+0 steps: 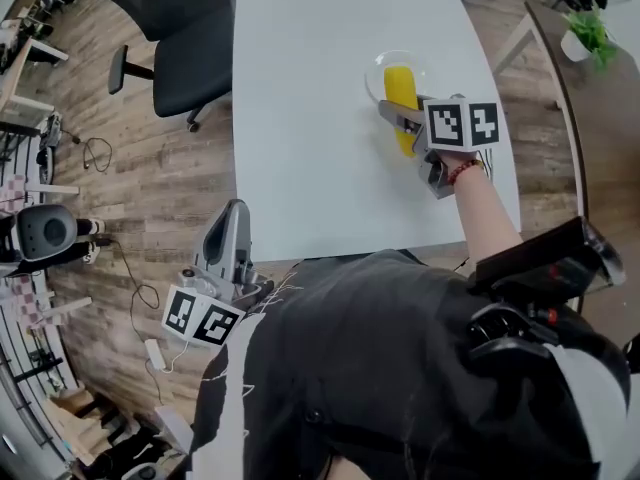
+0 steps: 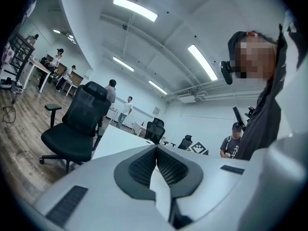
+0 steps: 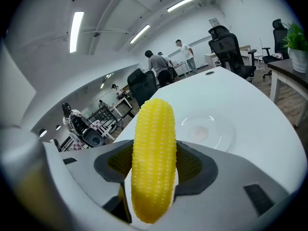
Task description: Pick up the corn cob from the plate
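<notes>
At a white table (image 1: 310, 118) in an open-plan office, the right gripper (image 1: 398, 114) clamps a yellow corn cob (image 3: 153, 158) between its two jaws, the dark pads pressing the cob's lower half from either side while its rounded tip stands clear above them. The cob is off the clear glass plate (image 3: 214, 129), which lies bare on the tabletop just beyond the jaws; from the head view the cob hangs over the plate's near rim. The person's right hand (image 1: 452, 171), a red band at the wrist, grips the tool behind its marker cube (image 1: 462, 124). The left gripper (image 2: 156, 149) is held low at the person's side, off the table's near edge and over the wooden floor (image 1: 150, 168), its jaws pressed together with nothing between them. A black office chair (image 1: 185, 28) stands at the table's far left corner, and a potted plant (image 1: 585, 30) sits on a darker desk to the right.
</notes>
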